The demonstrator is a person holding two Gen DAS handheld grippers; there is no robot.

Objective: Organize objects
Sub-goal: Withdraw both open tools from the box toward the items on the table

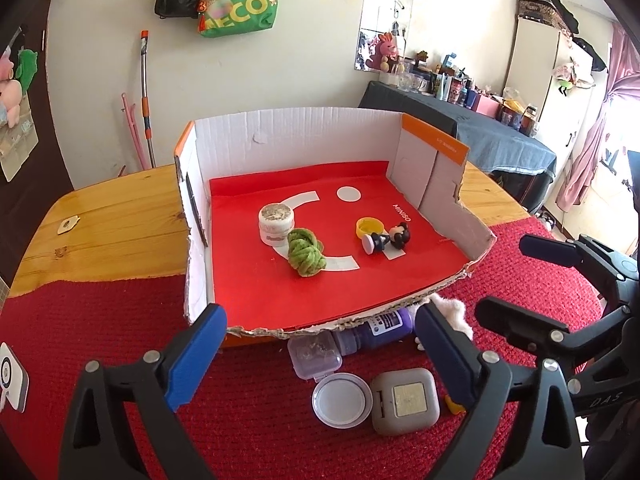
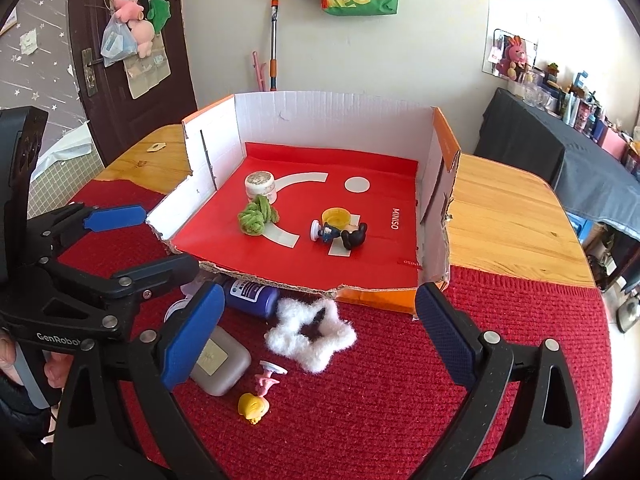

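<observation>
Wooden table under a red knitted cloth, bearing a torn cardboard box holding jar, green yarn knot, yellow cap and mouse figurine; white fluffy star at its front edge; left gripper and right gripper both released, empty.

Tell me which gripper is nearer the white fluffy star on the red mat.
Right. The right gripper has the fluffy star between its open fingers; the left gripper sits farther left over the grey case.
</observation>
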